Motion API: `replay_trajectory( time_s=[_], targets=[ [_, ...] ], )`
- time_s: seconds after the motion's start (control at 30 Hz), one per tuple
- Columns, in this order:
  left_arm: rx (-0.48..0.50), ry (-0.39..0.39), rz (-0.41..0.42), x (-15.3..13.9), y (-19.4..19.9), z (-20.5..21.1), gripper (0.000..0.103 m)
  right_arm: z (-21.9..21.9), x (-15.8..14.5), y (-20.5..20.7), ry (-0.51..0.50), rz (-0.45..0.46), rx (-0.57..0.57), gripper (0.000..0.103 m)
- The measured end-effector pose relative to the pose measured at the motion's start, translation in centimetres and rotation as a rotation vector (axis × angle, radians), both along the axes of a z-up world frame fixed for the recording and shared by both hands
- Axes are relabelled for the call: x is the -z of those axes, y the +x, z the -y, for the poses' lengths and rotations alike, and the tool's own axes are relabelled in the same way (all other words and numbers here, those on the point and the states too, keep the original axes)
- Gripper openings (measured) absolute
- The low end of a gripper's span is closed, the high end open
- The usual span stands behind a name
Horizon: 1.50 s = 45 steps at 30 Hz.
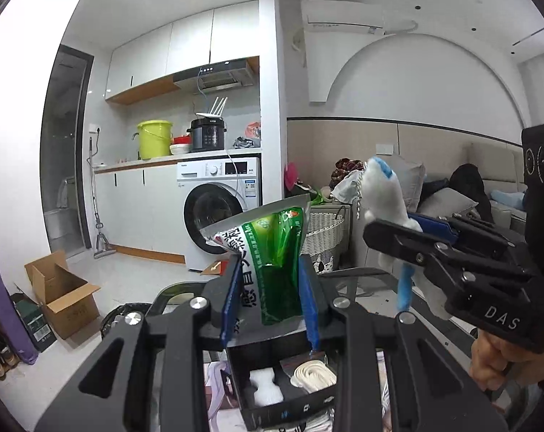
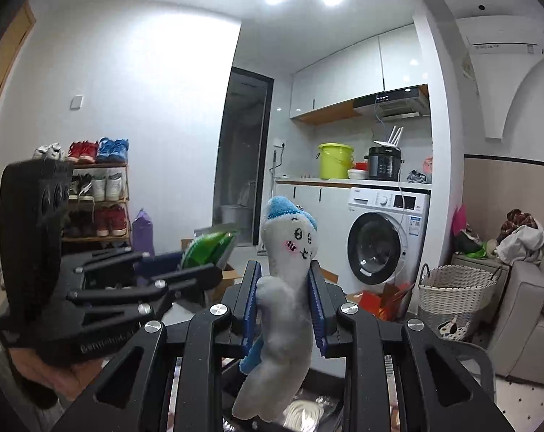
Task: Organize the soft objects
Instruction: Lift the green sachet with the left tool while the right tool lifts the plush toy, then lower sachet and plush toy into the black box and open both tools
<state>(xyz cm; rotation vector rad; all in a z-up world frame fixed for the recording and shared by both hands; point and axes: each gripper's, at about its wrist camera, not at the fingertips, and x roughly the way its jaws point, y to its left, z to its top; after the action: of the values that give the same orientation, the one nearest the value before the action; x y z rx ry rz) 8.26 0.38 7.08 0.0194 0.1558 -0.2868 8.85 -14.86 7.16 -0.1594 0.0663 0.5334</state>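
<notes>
A black compartmented box (image 1: 282, 388) is seen low down, beneath both tools. Above it, a green pouch (image 1: 272, 262) is clamped upright in the closed left tool (image 1: 270, 302). Right of the pouch, a white plush toy (image 2: 286, 288) is pinched by the closed right tool (image 2: 284, 306).

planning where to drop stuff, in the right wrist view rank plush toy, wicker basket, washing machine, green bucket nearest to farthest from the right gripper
1. plush toy, clamped in the right gripper
2. wicker basket, on the floor to the right
3. washing machine, behind, against the cabinets
4. green bucket, up on the counter
</notes>
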Motion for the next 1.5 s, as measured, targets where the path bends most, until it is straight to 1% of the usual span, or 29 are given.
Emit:
replay_trajectory(
  time_s=[0.17, 0.27, 0.4, 0.5, 0.7, 0.8, 0.87, 1.0, 1.1, 1.17, 1.23, 1.3, 1.37, 1.4, 1.43, 1.5],
  targets=[
    [-0.018, -0.033, -0.027, 0.3, 1.1, 0.0, 0.029, -0.1, 0.0, 1.9, 0.015, -0.032, 0.022, 0.025],
    [-0.011, -0.027, -0.018, 0.2, 1.0, 0.2, 0.029, 0.0, 0.2, 2.3, 0.005, -0.026, 0.039, 0.025],
    [-0.012, -0.020, -0.020, 0.3, 1.1, 0.3, 0.029, 0.3, 0.4, 3.1, 0.010, -0.041, 0.056, 0.025],
    [-0.019, -0.027, -0.036, 0.4, 1.7, 0.0, 0.029, 0.2, 0.8, 3.6, 0.001, -0.048, 0.075, 0.025],
    [-0.021, -0.023, -0.072, 0.8, 2.6, 0.1, 0.029, 0.0, 1.4, 5.1, -0.012, -0.079, 0.076, 0.025],
    [-0.024, -0.016, -0.125, 1.2, 3.7, 0.6, 0.029, -0.4, 1.7, 5.9, -0.022, -0.098, 0.077, 0.025],
    [-0.020, -0.013, -0.187, 1.9, 4.8, 0.8, 0.029, -0.8, 2.2, 6.8, -0.042, -0.134, 0.080, 0.025],
    [-0.010, 0.005, -0.278, 3.3, 6.7, 1.4, 0.029, -1.1, 3.7, 9.7, -0.066, -0.269, 0.084, 0.025],
    [-0.002, 0.017, -0.374, 4.8, 8.7, 1.8, 0.029, -1.2, 5.2, 11.6, -0.083, -0.353, 0.098, 0.025],
    [-0.030, 0.039, -0.397, 5.8, 9.5, 2.2, 0.029, -1.3, 6.3, 12.9, -0.107, -0.406, 0.111, 0.025],
    [-0.025, 0.059, -0.432, 7.0, 10.0, 2.4, 0.029, -1.1, 7.7, 14.3, -0.117, -0.472, 0.124, 0.025],
    [-0.025, 0.078, -0.474, 8.2, 10.7, 2.9, 0.029, -0.9, 9.4, 15.4, -0.114, -0.528, 0.113, 0.025],
    [-0.016, 0.060, -0.530, 9.4, 11.2, 3.1, 0.029, -0.7, 10.6, 16.0, -0.128, -0.537, 0.131, 0.025],
    [-0.016, 0.057, -0.542, 9.5, 11.3, 3.3, 0.029, -0.7, 11.2, 16.2, -0.138, -0.547, 0.128, 0.025],
    [-0.006, 0.064, -0.559, 9.7, 11.3, 3.6, 0.029, -0.8, 11.7, 16.4, -0.148, -0.556, 0.126, 0.025],
    [-0.006, 0.088, -0.560, 9.9, 11.1, 4.1, 0.029, -0.7, 12.6, 16.6, -0.163, -0.572, 0.121, 0.025]
  ],
)
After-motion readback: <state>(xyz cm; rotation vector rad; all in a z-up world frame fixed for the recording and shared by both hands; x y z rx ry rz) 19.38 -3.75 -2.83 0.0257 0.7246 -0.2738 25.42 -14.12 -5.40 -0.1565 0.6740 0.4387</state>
